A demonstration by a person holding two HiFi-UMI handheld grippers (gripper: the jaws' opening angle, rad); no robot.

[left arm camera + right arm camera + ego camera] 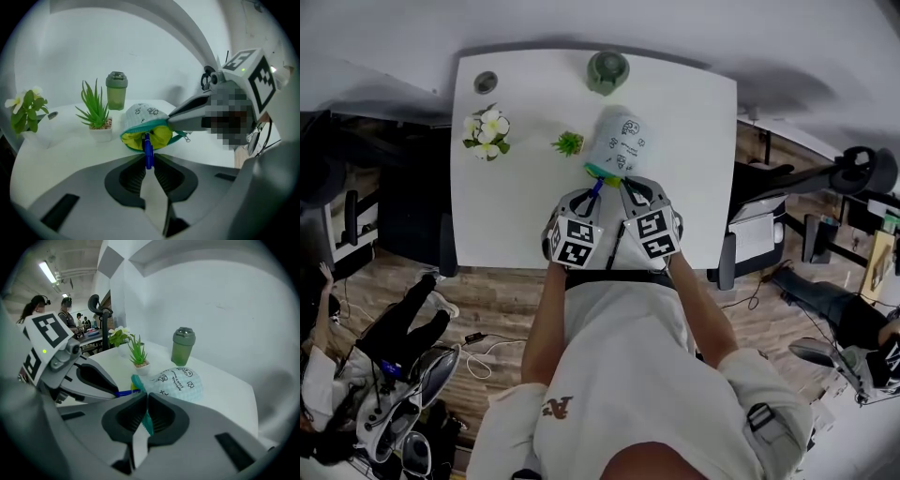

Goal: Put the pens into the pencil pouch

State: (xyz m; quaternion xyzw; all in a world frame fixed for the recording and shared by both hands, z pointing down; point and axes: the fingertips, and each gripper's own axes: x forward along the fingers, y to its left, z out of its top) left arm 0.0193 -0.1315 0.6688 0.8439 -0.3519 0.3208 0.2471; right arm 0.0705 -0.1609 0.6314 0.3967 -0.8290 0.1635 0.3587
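White tabletop carries the pencil pouch, lying on its side with its teal-rimmed mouth toward 6 o'clock in the head view. The left gripper is clenched on a blue pen, whose far end sits inside the pouch's yellow-lined opening. The right gripper, at 3 o'clock of the left one, is clamped on the pouch's teal rim. A small potted plant stands at 9 o'clock of the pouch and a green bottle at 12.

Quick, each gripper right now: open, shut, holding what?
Left gripper: shut on the blue plastic pen.
Right gripper: shut on the teal rim of the pale printed fabric pencil pouch.
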